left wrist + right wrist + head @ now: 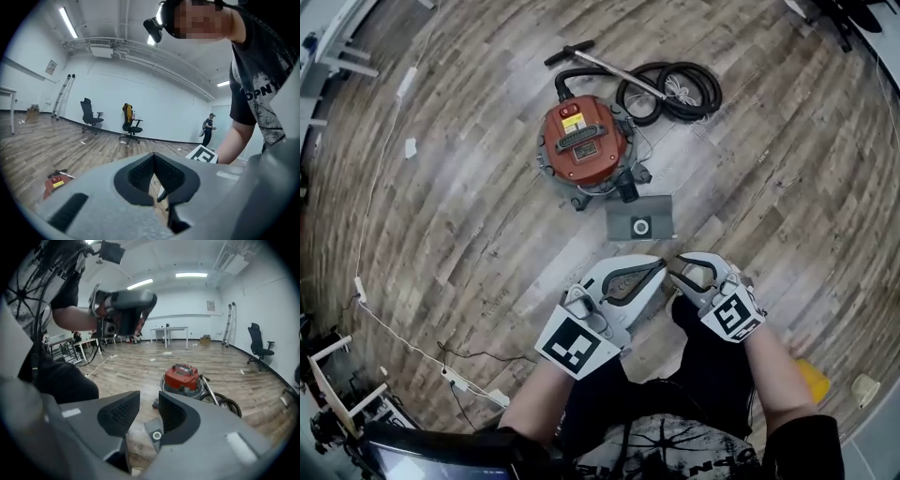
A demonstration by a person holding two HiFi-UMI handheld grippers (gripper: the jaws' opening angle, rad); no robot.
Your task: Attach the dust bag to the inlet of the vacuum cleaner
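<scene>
Hovering over the wood floor [469, 187], two tongs: left tongs [660, 265] clenched on nothing, right tongs [678, 268] parted, nothing between. One grey dust bag [639, 217] lies flat just beside the one red vacuum cleaner [584, 141].

Floor [469, 234]: grey-brown wood planks. On it we list:
- one red vacuum cleaner [583, 142], standing upright
- one black hose [670, 91], coiled just beside it
- one metal tube [600, 64], its end over the coil
- one flat grey dust bag [640, 217], near the vacuum cleaner's base, round opening facing up
- one white cable [359, 281], running down the left side to a power strip [495, 397]
- one paper scrap [411, 147]
- one black office chair [90, 116] and a second chair [131, 124], both near the far wall
</scene>
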